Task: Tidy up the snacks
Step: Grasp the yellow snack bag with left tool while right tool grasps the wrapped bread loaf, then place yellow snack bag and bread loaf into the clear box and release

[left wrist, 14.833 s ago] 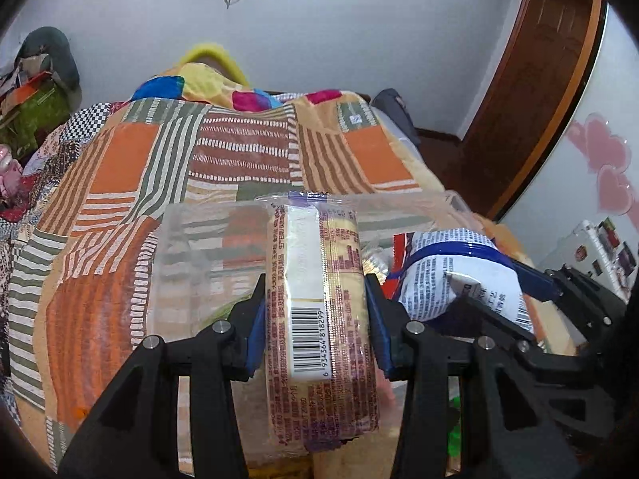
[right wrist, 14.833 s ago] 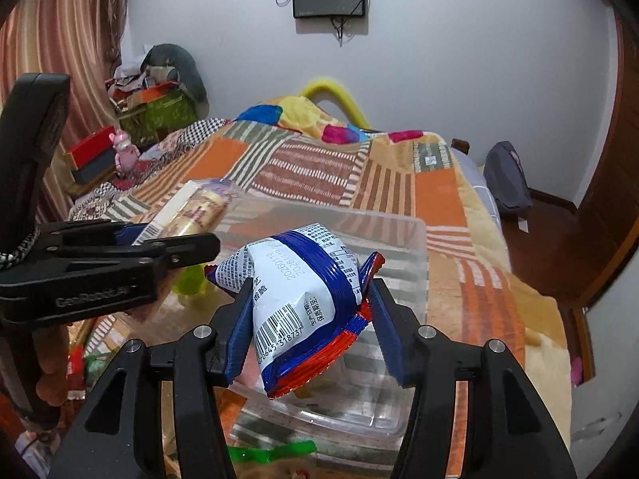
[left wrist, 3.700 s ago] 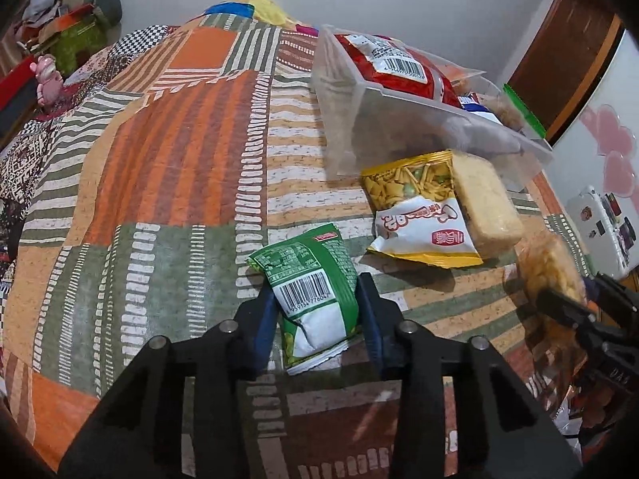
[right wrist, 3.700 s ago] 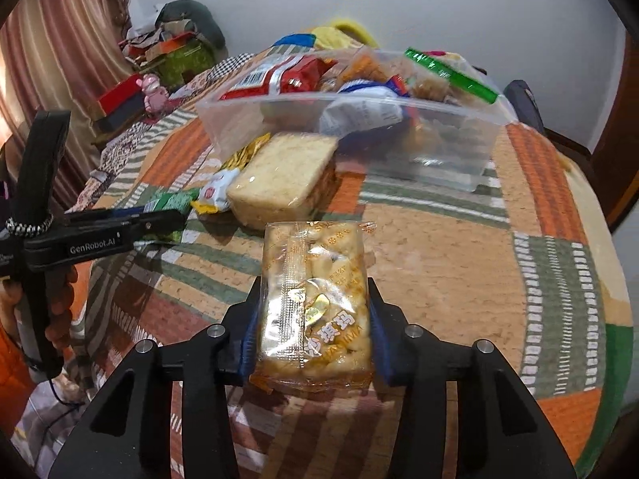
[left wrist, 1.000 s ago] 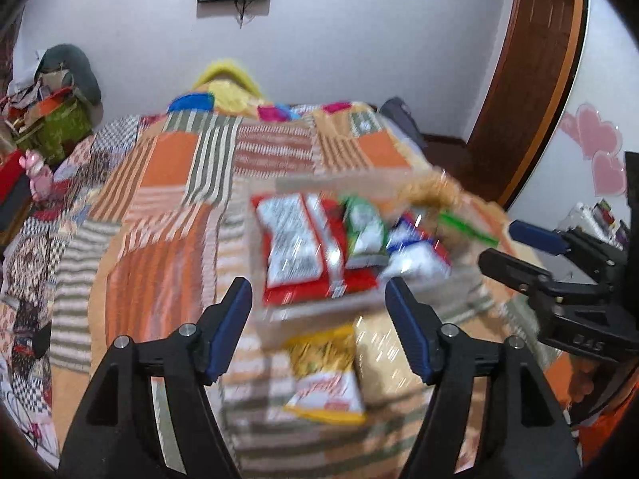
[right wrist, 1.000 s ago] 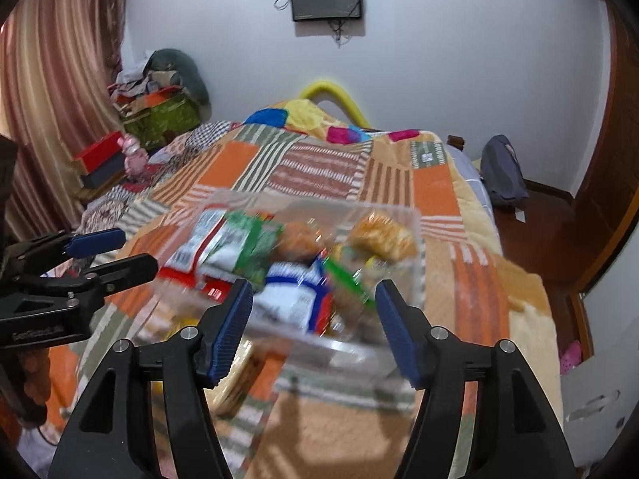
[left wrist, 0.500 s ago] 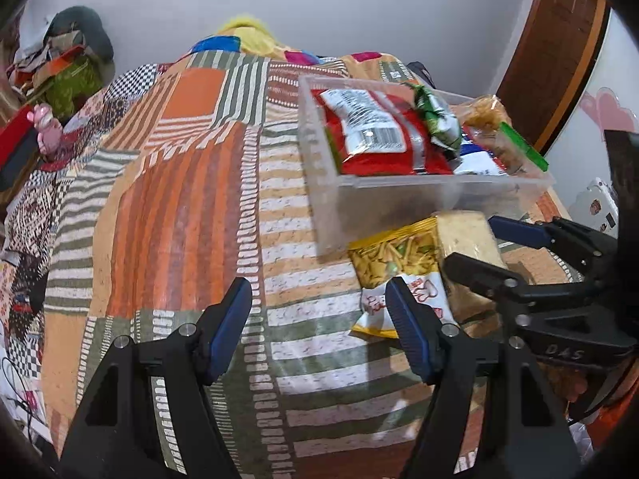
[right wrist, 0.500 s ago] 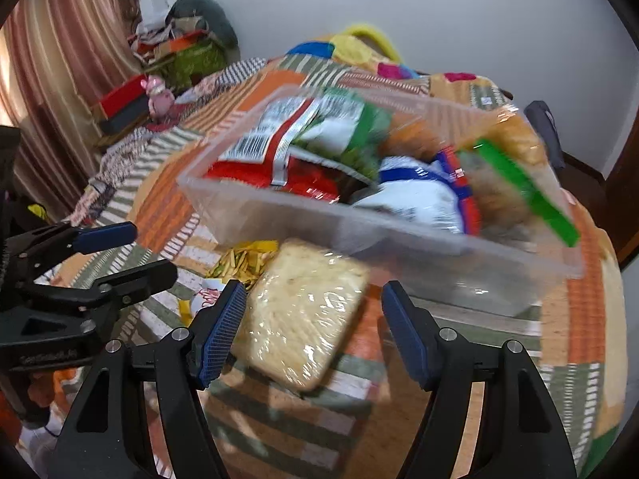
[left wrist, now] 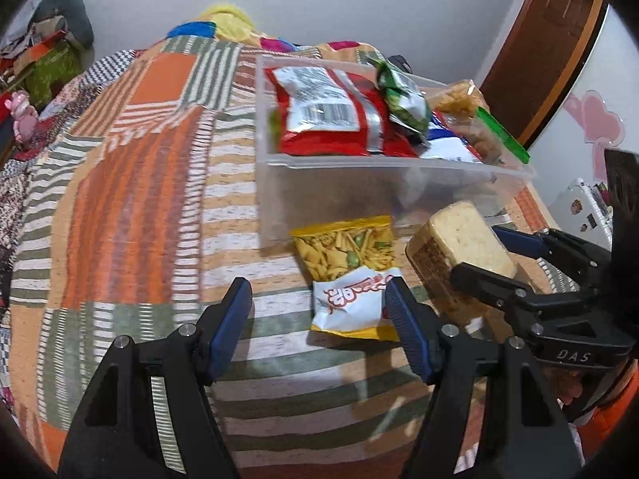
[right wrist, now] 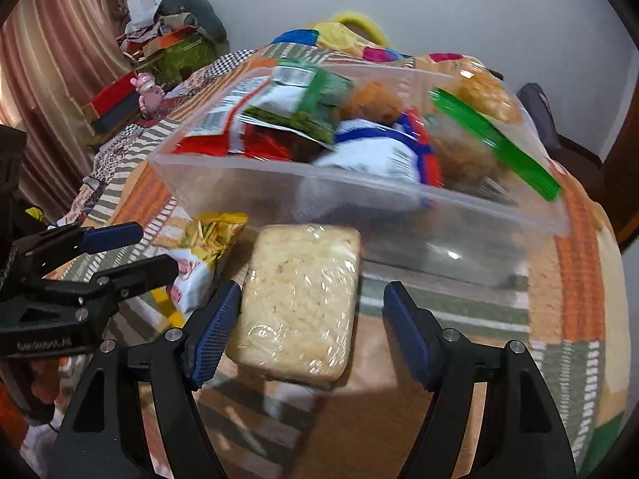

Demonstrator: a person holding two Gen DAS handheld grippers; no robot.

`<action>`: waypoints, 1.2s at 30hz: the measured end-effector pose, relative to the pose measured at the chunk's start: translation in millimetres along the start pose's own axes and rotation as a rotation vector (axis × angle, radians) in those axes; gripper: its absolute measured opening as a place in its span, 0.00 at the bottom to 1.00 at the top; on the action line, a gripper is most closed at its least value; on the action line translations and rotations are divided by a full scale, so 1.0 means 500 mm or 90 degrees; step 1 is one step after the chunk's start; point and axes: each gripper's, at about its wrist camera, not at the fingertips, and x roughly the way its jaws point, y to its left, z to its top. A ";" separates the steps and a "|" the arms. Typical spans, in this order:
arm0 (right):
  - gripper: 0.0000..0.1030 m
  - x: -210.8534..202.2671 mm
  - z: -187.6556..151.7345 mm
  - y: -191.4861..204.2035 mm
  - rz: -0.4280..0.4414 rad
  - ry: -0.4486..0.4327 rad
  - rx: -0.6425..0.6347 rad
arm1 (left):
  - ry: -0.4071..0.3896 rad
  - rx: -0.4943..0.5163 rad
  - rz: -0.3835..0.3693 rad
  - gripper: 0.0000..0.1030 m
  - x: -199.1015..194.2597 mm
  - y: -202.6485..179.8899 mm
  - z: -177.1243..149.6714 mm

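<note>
A clear plastic bin (left wrist: 359, 183) on the patchwork bed holds several snack packs, a red bag (left wrist: 323, 115) and a green one among them; it also shows in the right wrist view (right wrist: 359, 207). In front of it lie a yellow-and-white snack bag (left wrist: 347, 271) and a wrapped pale cake block (right wrist: 299, 303). My left gripper (left wrist: 317, 329) is open, low over the bed, its right finger beside the yellow bag. My right gripper (right wrist: 311, 331) is open, with the cake block lying between its fingers.
The striped quilt (left wrist: 139, 199) covers the whole bed. Clutter and a pink toy (right wrist: 147, 88) lie at the far left by the curtain. A brown door (left wrist: 551, 48) stands at the right, past the bed edge.
Both grippers have dropped from above the bin down toward the two snacks lying in front of it. The right gripper now straddles the cake block.
</note>
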 end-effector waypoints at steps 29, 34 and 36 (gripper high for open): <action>0.50 -0.041 -0.025 -0.033 0.015 -0.039 0.009 | -0.035 0.053 0.000 0.27 -0.015 -0.077 -0.017; 0.50 -0.085 -0.014 -0.030 0.015 -0.079 0.006 | -0.062 0.048 -0.012 0.21 -0.061 -0.082 -0.003; 0.50 -0.099 -0.006 -0.029 0.017 -0.095 0.007 | -0.073 0.049 -0.016 0.21 -0.078 -0.085 0.006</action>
